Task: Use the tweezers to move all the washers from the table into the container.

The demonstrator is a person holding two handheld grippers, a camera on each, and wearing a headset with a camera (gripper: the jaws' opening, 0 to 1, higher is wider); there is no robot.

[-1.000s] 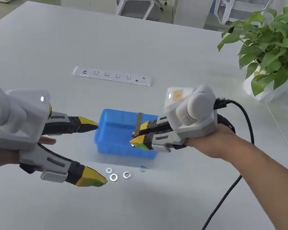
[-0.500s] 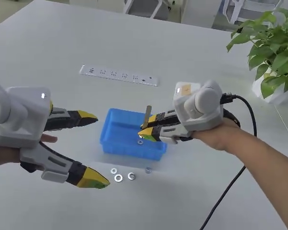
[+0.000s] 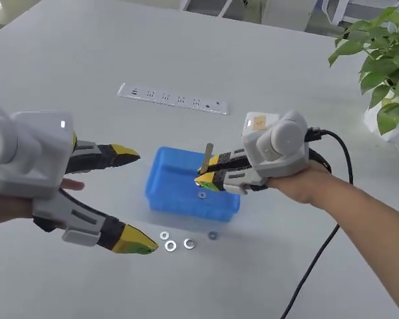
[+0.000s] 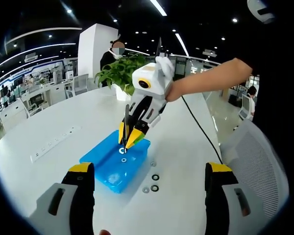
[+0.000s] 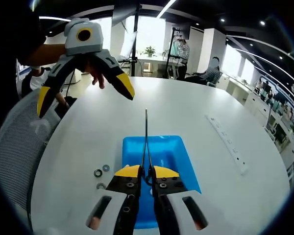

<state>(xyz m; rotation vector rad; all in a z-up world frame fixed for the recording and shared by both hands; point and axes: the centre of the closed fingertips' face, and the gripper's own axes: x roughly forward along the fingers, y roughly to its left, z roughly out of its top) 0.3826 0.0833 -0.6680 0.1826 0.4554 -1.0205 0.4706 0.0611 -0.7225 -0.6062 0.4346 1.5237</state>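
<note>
washers (image 3: pixel 171 246) are my worry here: four lie loose on the white table (image 3: pixel 286 80) at the lower centre of the head view, just in front of the blue container (image 3: pixel 179 206), and at least one lies inside it, under the tweezers (image 3: pixel 208 154). the right gripper (image 3: pixel 209 181) is clenched on the tweezers, their point down over the container; whether a washer is pinched in that point i cannot tell. the left gripper (image 3: pixel 130 199) is released, jaws wide apart, nothing between them. as i judge it, thin flat rings on a smooth top may skid or flick off when the tweezers close, and the tweezers could twist in the jaws under pressure. the left gripper's lower jaw sits close beside the washers at the lower left and could sweep them away; the container looks light, so a knock might shift it. a power strip (image 3: pixel 173 100) lies well apart at the upper centre, a potted plant (image 3: pixel 386 60) at the upper right, and a black cable (image 3: pixel 329 232) trails at the lower right; none stands between tweezers and washers.
</note>
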